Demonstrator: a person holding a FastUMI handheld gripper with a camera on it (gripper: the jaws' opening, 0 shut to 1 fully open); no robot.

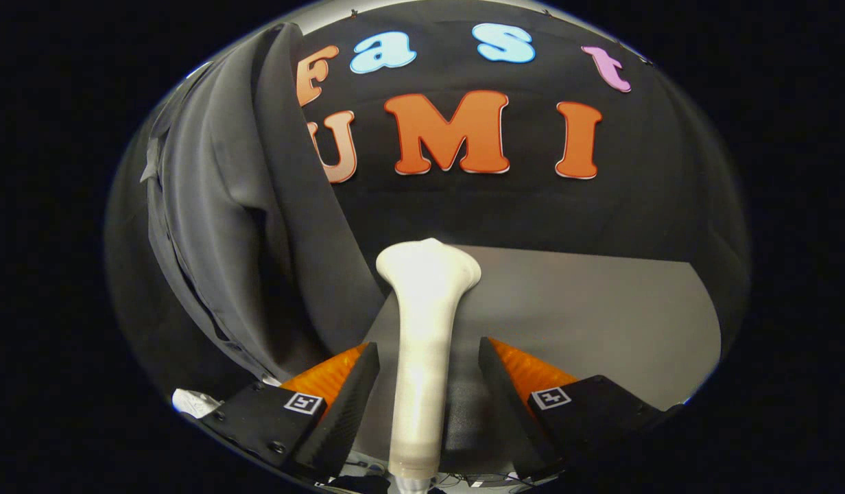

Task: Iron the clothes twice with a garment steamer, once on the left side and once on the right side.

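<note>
Garment steamer [422,329] standing upright between the fingers of the gripper [428,374]. A gap shows on each side of its handle, so whether the gripper clamps it cannot be told. Its head is just beside the right edge of the dark jacket [251,226], which hangs at ten o'clock. No pass is evident; both sides seemingly remain. The gripper points level, forward over the grey counter [601,322].

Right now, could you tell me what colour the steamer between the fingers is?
Off-white; the steamer shows best in the gripper view, between the gripper's open fingers.
</note>
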